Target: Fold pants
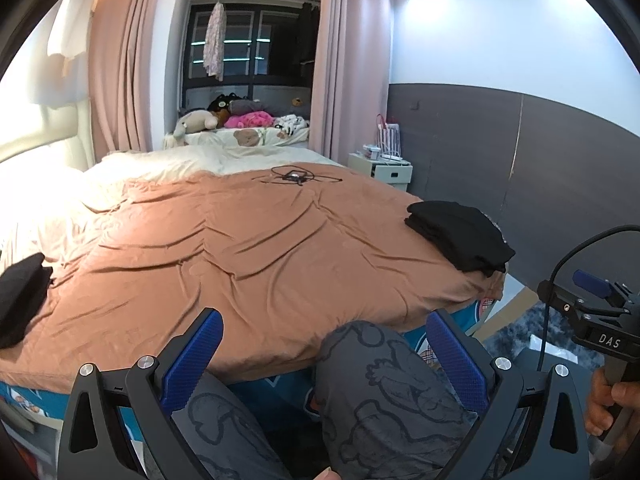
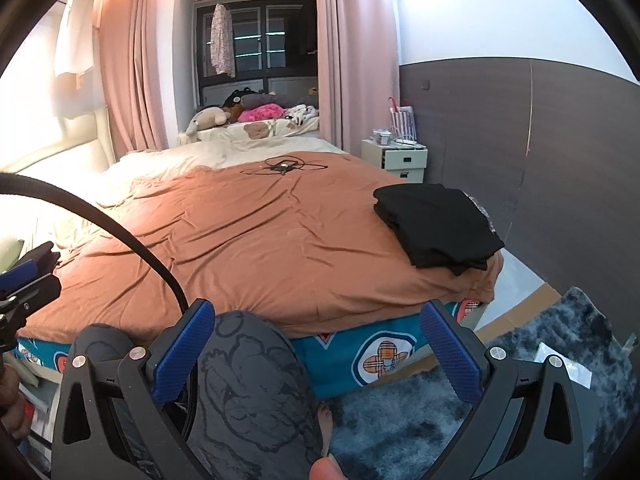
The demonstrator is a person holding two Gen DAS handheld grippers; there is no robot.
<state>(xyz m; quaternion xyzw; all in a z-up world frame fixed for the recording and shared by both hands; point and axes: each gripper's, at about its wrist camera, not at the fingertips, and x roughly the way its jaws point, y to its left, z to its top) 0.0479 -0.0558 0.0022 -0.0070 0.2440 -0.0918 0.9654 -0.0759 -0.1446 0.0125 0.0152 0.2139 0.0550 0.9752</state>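
- On the far left of the bed lies a dark cloth pile (image 1: 20, 296). It is soft and black. It may be pants not yet folded, but I cannot tell for sure.
- The left gripper (image 1: 324, 354) is held low by the near edge of the bed. Its two blue fingers stand wide apart. It holds nothing.
- The person's knees, in grey cartoon trousers (image 1: 384, 384), show between and under the fingers.
- The brown bedspread (image 1: 248, 240) in the middle is wrinkled and bare, a good flat place for folding.
- A black cord with a small device (image 1: 296, 177) lies far back on the bed, well away.
- The right gripper (image 2: 316, 346) is also low and wide open, with nothing in it.
- On the right corner sits a neat stack of black folded clothes (image 2: 436, 228), likely pants already done.
- Pants are light, soft and floppy. They sag and bunch when lifted.
- I think it is best to pinch the waistband at both ends, one gripper each, so the cloth hangs flat.
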